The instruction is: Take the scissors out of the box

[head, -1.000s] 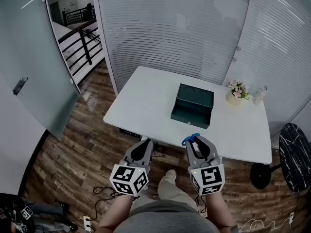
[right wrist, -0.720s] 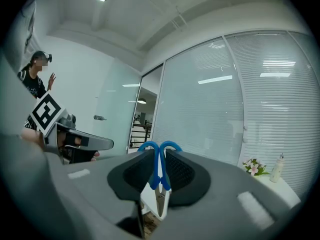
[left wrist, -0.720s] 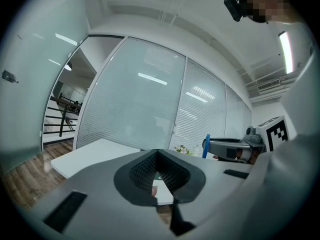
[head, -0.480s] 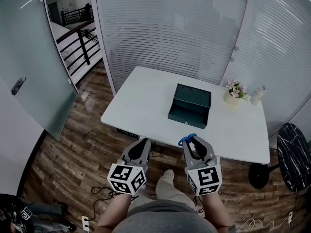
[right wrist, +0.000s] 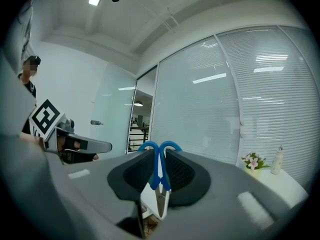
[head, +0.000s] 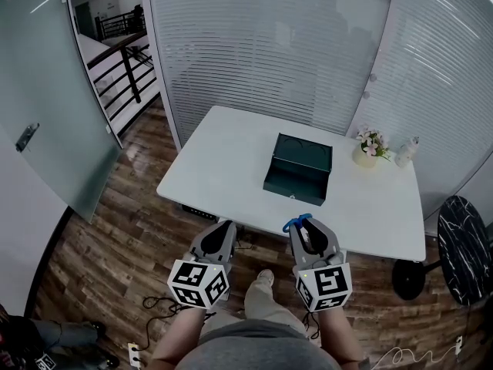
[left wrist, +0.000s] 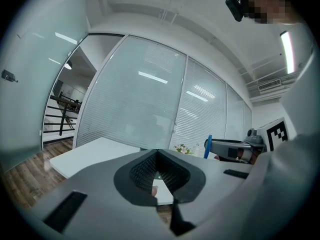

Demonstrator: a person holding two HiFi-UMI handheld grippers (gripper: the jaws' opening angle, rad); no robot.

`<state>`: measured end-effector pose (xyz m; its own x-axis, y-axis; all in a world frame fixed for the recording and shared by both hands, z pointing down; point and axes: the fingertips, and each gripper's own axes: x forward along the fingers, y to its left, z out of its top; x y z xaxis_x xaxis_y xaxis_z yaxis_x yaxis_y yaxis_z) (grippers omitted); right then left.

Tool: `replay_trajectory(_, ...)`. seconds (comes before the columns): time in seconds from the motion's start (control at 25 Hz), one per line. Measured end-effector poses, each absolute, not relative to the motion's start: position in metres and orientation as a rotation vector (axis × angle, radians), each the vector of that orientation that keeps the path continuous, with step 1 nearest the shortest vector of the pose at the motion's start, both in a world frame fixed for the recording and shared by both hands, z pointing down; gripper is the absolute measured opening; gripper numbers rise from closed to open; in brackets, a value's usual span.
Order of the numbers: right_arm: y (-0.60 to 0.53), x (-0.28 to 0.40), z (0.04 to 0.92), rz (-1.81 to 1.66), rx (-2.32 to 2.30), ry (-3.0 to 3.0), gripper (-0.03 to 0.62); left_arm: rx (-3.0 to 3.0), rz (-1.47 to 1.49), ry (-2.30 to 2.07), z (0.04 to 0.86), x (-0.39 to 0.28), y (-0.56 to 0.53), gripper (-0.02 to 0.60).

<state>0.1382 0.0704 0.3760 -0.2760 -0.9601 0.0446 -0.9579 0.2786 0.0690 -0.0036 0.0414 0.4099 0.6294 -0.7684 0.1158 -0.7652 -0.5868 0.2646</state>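
Fingers (right wrist: 182, 171) of your right gripper (right wrist: 159, 153) are pinching the blue-handled scissors (right wrist: 159, 181) at the shank. The handle loops are poking out past the tips and the blades are pointing back toward you. Your left gripper (left wrist: 157, 154) is sitting beside it with its jaws pressed together and nothing between them.

Both grippers are hanging level in front of your body, short of the near edge of the white table (head: 223, 168). The dark green box (head: 299, 168) is lying open on that table, well apart from the scissors, so the removal itself is looking done. What is remaining, I judge, is a steady carry forward and a gentle set-down on bare tabletop beside the box, clear of the flower pot (head: 368, 148) at the far right.

No brand or label is showing readably. Only coded black-and-white squares are showing on the gripper cubes (head: 324, 284), and a pale spot on the box front is too small to read.
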Motion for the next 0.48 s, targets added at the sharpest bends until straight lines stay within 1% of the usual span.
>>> replay_trajectory(0.48, 0.0718, 0.1438, 0.3760, -0.034, 1.848, -2.440, 0.081, 2.571, -0.006, -1.223, 0.4095, 0.0029, 0.0415, 0.006)
